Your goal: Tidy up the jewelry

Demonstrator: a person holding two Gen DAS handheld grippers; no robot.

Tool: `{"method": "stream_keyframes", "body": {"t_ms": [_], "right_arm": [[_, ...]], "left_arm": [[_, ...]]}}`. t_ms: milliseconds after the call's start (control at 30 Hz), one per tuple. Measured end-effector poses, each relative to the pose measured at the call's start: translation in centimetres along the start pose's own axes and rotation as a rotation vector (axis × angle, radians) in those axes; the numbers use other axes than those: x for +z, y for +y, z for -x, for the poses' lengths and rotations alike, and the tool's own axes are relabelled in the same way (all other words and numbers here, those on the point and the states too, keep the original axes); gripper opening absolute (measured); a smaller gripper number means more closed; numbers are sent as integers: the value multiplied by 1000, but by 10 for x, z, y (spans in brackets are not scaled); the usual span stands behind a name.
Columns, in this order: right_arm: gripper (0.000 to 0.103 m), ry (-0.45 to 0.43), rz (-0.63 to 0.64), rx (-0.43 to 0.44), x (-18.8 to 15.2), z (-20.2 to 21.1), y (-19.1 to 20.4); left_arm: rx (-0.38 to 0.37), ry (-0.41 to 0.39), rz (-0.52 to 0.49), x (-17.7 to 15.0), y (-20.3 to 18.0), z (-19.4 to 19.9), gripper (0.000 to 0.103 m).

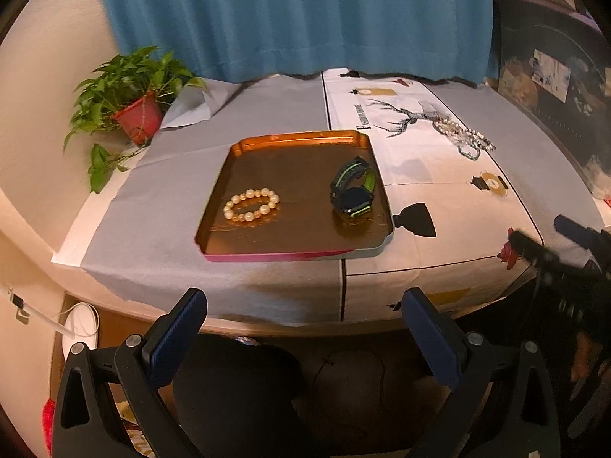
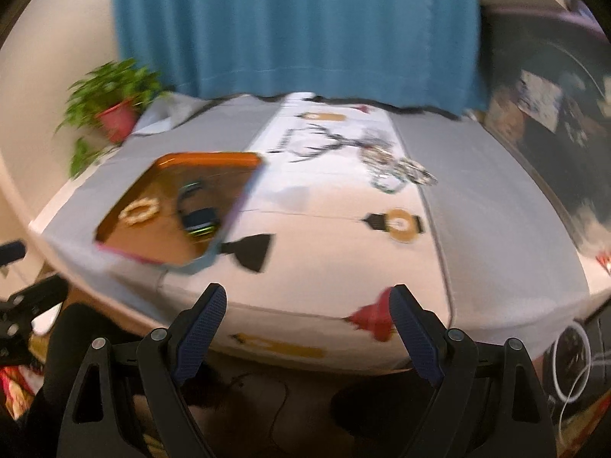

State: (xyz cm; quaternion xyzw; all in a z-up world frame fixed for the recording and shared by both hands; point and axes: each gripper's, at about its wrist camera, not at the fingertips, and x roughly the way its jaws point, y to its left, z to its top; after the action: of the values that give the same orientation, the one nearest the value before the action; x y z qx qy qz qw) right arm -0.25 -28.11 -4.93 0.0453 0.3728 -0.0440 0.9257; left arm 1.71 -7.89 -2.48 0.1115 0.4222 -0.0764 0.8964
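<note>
An orange tray (image 1: 301, 141) sits on the grey tablecloth. In it lie a pearl bracelet (image 1: 251, 205) on the left and a black and green watch (image 1: 353, 187) on the right. A pile of bead and pearl jewelry (image 1: 464, 137) lies on the white runner, beyond the tray to the right. My left gripper (image 1: 303, 305) is open and empty, in front of the table edge. My right gripper (image 2: 307, 301) is open and empty, at the table's front edge. The right wrist view is blurred; it shows the tray (image 2: 133, 194), the bracelet (image 2: 140, 210), the watch (image 2: 196, 217) and the jewelry pile (image 2: 397, 170).
A potted plant (image 1: 133, 107) in a red pot stands at the back left corner. A blue curtain (image 1: 298, 15) hangs behind the table. A white runner (image 1: 431, 198) with printed figures covers the table's right half. The right gripper's dark body (image 1: 565, 267) shows at the right edge.
</note>
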Motion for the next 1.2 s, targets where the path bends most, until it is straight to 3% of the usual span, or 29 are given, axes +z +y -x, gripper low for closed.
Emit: {"method": "stream_keyframes", "body": {"t_ms": [467, 767, 867, 1033, 1200], "right_arm": [[87, 37, -207, -152, 50, -95, -102], [87, 73, -281, -207, 104, -183, -133], [87, 133, -267, -214, 111, -216, -137], [93, 134, -224, -250, 103, -215, -140], [95, 124, -238, -277, 65, -175, -162]], "left_arm": [[-21, 62, -72, 39, -40, -50, 101], [-13, 83, -83, 64, -49, -76, 101], [-10, 88, -91, 72, -54, -83, 101], [-20, 96, -107, 83, -66, -93, 101], [-68, 96, -115, 99, -89, -106, 101]]}}
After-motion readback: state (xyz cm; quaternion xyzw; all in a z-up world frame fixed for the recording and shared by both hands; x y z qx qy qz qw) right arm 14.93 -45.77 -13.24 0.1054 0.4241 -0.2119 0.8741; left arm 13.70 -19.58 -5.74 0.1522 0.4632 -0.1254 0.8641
